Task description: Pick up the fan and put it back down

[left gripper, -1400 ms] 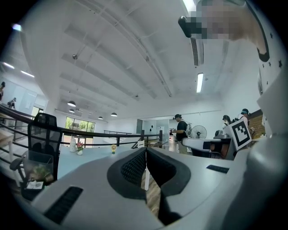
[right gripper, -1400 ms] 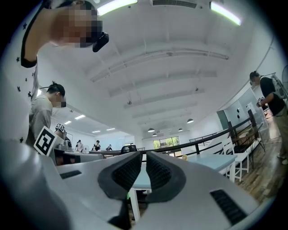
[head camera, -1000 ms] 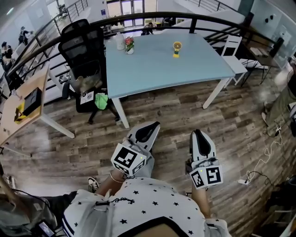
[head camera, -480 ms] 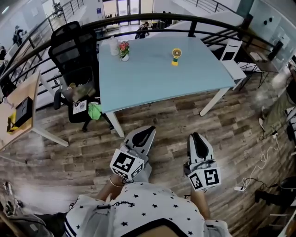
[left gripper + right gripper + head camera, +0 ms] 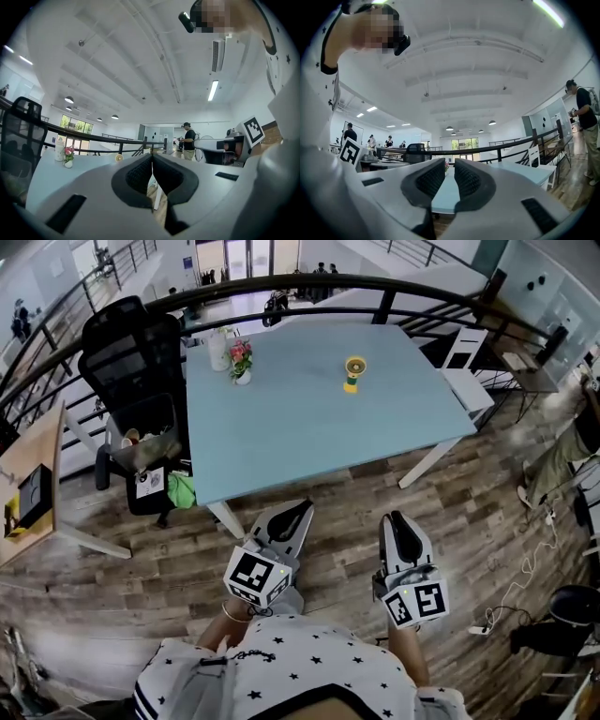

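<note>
The small yellow fan (image 5: pixel 353 372) stands upright on the far middle of the light blue table (image 5: pixel 309 427); it also shows as a tiny yellow disc (image 5: pixel 119 158) in the left gripper view. Both grippers are held level over the wooden floor, short of the table's near edge and far from the fan. My left gripper (image 5: pixel 302 509) (image 5: pixel 152 157) is shut, tips touching, with nothing in it. My right gripper (image 5: pixel 392 518) (image 5: pixel 449 164) has just been opening a little; a narrow gap shows between its pads and nothing is in it.
A vase of flowers (image 5: pixel 241 360) and a white bottle (image 5: pixel 218 348) stand at the table's far left. A black office chair (image 5: pixel 131 352) is left of the table, a white chair (image 5: pixel 466 357) at its right. A black railing (image 5: pixel 281 285) runs behind. Cables (image 5: pixel 525 587) lie on the floor.
The table, fan and chair have slid nearer and lower in the head view as the person walks up to them. Both grippers keep their place in front of the body.
</note>
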### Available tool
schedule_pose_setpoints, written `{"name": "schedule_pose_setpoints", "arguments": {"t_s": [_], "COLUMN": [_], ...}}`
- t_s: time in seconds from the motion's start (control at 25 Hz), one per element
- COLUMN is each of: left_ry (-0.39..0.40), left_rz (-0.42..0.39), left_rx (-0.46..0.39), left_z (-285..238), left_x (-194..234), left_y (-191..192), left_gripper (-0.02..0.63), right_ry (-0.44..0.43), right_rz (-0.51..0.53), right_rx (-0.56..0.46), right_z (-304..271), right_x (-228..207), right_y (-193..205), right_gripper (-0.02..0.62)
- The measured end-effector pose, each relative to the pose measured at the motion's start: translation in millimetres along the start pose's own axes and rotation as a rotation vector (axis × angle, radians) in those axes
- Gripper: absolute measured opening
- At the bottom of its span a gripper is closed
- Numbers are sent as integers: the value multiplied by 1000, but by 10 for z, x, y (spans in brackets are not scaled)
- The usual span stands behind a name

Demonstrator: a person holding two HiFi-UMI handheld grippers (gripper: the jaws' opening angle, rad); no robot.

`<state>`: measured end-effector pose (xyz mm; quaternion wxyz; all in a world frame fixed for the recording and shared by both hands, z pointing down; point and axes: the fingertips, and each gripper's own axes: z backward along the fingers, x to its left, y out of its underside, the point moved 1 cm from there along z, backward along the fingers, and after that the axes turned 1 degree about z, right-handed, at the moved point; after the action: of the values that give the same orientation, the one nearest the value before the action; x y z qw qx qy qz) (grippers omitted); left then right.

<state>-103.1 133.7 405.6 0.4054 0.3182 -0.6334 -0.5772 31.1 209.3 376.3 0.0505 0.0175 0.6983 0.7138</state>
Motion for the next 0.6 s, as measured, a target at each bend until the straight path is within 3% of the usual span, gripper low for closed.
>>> {"name": "schedule_pose_setpoints", "arguments": {"t_s": [0.6], "left_ry": [-9], "left_rz": [-21], "left_rx": [-17], "left_z": [-543], "left_x": [924], "left_y": [-194], "left_gripper": [29], "right_ry": [19], "right_rz": [33], "right_rx": [-3], "right_z": [-1099], "right_x": [-259], "right_y": [-23], "right_gripper": [58]}}
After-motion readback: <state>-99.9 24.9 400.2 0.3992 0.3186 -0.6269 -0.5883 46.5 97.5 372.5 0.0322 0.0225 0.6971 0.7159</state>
